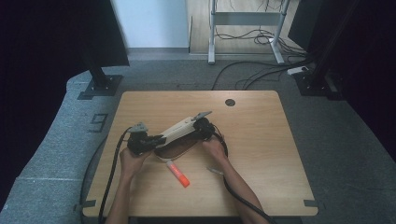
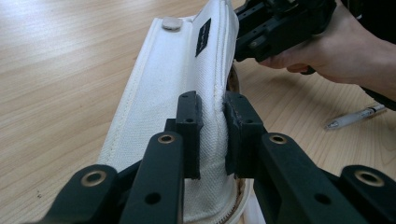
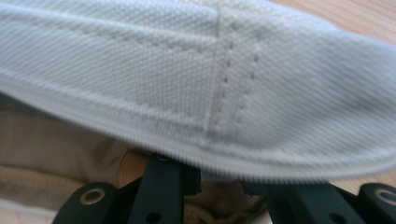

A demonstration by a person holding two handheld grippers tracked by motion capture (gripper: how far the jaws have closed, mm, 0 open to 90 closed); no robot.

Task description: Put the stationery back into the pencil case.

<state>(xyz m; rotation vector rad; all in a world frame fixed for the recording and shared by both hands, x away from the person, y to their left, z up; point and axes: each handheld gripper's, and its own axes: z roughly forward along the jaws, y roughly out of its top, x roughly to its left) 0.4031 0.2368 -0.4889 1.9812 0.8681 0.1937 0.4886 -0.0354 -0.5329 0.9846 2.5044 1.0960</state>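
A white fabric pencil case [image 1: 180,128] hangs tilted just above the wooden table [image 1: 261,140], stretched between both grippers. My left gripper [image 1: 152,140] is shut on its near end; in the left gripper view the pads [image 2: 189,135] pinch the seam of the case [image 2: 159,93]. My right gripper [image 1: 198,126] holds the far, higher end [image 2: 243,35]. In the right gripper view the case's zip edge [image 3: 187,79] covers my fingertips [image 3: 219,182], and beige lining shows beneath, so the zip is undone there.
An orange marker [image 1: 178,174] lies on the table in front of the case. A clear pen [image 1: 215,171] [image 2: 355,116] lies beside the right forearm. A round cable hole [image 1: 229,102] sits near the table's far edge. Cables trail off the near edge.
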